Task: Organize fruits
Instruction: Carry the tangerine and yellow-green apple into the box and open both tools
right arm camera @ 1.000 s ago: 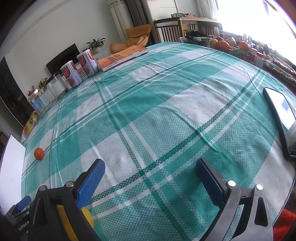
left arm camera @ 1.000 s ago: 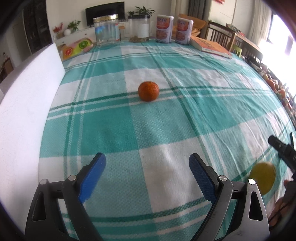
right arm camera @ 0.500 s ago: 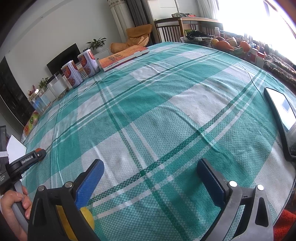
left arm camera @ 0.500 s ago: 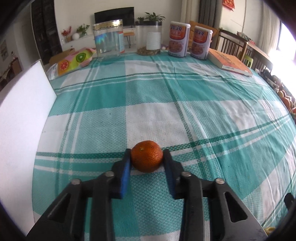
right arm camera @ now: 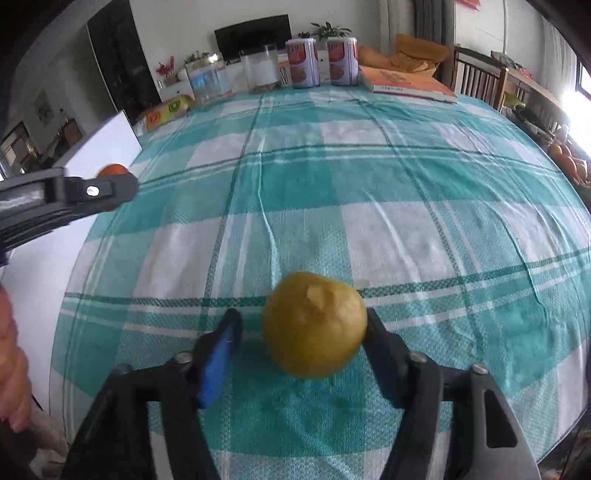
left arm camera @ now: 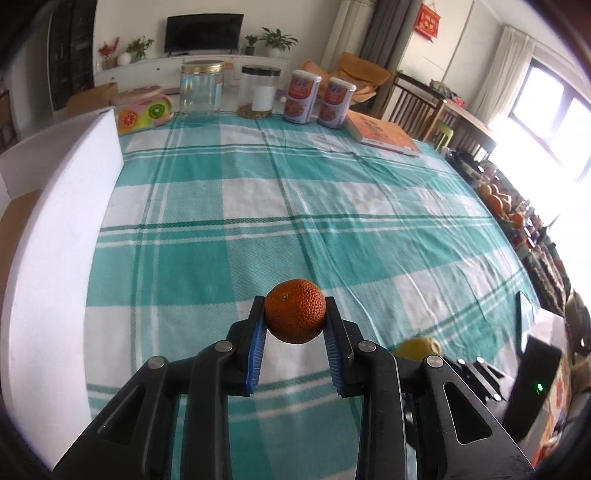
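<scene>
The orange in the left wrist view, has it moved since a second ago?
Yes. The orange has left its spot on the checked tablecloth, now lifted between the left gripper fingers.

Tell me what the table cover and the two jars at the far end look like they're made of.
Table cover: woven cloth, matte, with visible weave texture and wrinkles in the teal-and-white plaid. Gold-lidded jar: clear glass or plastic, shiny; metallic-looking lid. Black-lidded jar: clear, probably plastic; cannot tell for sure.

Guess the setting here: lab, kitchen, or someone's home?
Likely a home living and dining room. A TV sits on a low cabinet with houseplants, wooden dining chairs stand nearby, and the work surface is a table under a green checked tablecloth.
</scene>
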### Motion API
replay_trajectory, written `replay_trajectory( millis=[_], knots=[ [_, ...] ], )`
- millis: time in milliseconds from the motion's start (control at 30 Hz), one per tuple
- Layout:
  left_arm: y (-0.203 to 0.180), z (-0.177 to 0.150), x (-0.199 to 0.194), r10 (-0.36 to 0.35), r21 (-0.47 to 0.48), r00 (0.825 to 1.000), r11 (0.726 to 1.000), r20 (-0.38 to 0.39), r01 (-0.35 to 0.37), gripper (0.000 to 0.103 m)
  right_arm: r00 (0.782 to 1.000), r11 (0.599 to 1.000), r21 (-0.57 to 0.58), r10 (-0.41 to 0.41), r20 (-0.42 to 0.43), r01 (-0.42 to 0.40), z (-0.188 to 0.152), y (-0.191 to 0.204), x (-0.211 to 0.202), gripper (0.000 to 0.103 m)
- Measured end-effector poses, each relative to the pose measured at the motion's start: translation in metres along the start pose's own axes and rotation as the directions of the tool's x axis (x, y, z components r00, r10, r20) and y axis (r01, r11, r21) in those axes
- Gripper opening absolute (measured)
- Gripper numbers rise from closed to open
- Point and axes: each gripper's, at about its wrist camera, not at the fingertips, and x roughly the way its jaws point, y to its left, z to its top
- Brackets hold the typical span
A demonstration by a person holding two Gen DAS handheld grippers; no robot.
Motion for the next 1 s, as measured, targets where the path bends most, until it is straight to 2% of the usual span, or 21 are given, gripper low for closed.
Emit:
replay_trajectory(
  millis=[100,200,333,467,567,700,800,900,933,1000],
  knots=[
    [-0.005,-0.020,-0.038,-0.079,0.027,0.997,0.997,-0.010,0.079,0.030,0.999,0.997,0.073,0.025,0.044,-0.028,-0.002,-0.016,-0.014,0.050],
    [0.001,-0.033,-0.080,-0.156,0.020,0.988,0.988,-0.013,0.156,0.030,0.988,0.978,0.146,0.137,0.069,-0.146,-0.003,-0.024,-0.030,0.050],
    [0.027,-0.033,-0.135,-0.166,-0.005,0.985,0.986,0.045,0.166,0.030,0.960,0.948,0.155,0.270,0.077,-0.279,0.002,-0.004,-0.046,0.050],
    [0.076,-0.026,-0.173,-0.108,-0.092,0.989,0.989,0.106,0.117,0.030,0.905,0.898,0.116,0.416,0.083,-0.424,0.016,0.043,-0.065,0.050],
    [0.119,-0.026,-0.187,-0.004,-0.157,0.990,0.987,0.141,0.026,0.030,0.854,0.853,0.048,0.516,0.061,-0.519,0.026,0.092,-0.080,0.050],
    [0.178,-0.037,-0.184,0.130,-0.264,0.986,0.960,0.107,-0.097,0.030,0.794,0.794,-0.029,0.607,0.009,-0.607,0.037,0.152,-0.095,0.050],
    [0.210,-0.049,-0.175,0.224,-0.302,0.972,0.933,0.065,-0.195,0.030,0.769,0.763,-0.093,0.637,-0.062,-0.640,0.043,0.196,-0.098,0.050],
    [0.232,-0.063,-0.163,0.269,-0.331,0.963,0.910,0.015,-0.249,0.030,0.753,0.733,-0.176,0.637,-0.162,-0.657,0.038,0.246,-0.095,0.050],
    [0.238,-0.066,-0.158,0.282,-0.338,0.959,0.903,-0.003,-0.266,0.030,0.753,0.723,-0.209,0.628,-0.197,-0.658,0.034,0.263,-0.092,0.050],
    [0.248,-0.071,-0.148,0.288,-0.356,0.957,0.891,-0.033,-0.281,0.031,0.767,0.718,-0.270,0.591,-0.250,-0.641,0.027,0.294,-0.082,0.050]
  ],
)
